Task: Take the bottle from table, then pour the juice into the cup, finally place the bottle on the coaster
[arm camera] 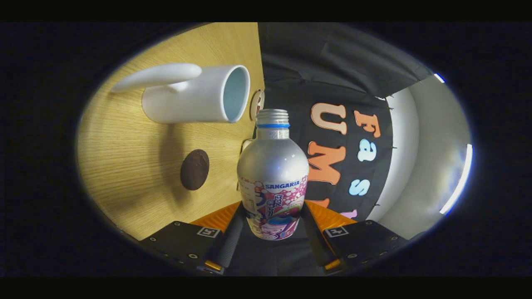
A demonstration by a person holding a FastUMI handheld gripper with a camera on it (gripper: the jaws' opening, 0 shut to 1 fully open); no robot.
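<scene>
Metal bottle: silver bottle [273, 178] with a printed label sits between the two fingers, low on its body, cap off and the threaded mouth bare
Fingers: the gripper [272, 232] pinches the bottle from both sides; one finger [230, 241] lies along the label at 8 o'clock of the bottle, the other at 4 o'clock, both touching it
View: whole scene is rolled to the side, so the wooden table [124, 166] stands like a wall at 9 o'clock; I judge the bottle is lifted and already tilted toward it
Coaster: dark round coaster [194, 169] lies on the table at 9 o'clock of the bottle, apart from it
Cup: white cup [195, 99] with a long handle is at 11 o'clock of the bottle mouth, its opening turned to the mouth, near but not touching
Step in hand: seems to be the pour
How to do it well: bring the mouth over the cup's opening first, then tilt slowly, keep the pinch firm because smooth metal may slip, and watch that the neck does not knock the rim
Left to do: place the bottle on the coaster
</scene>
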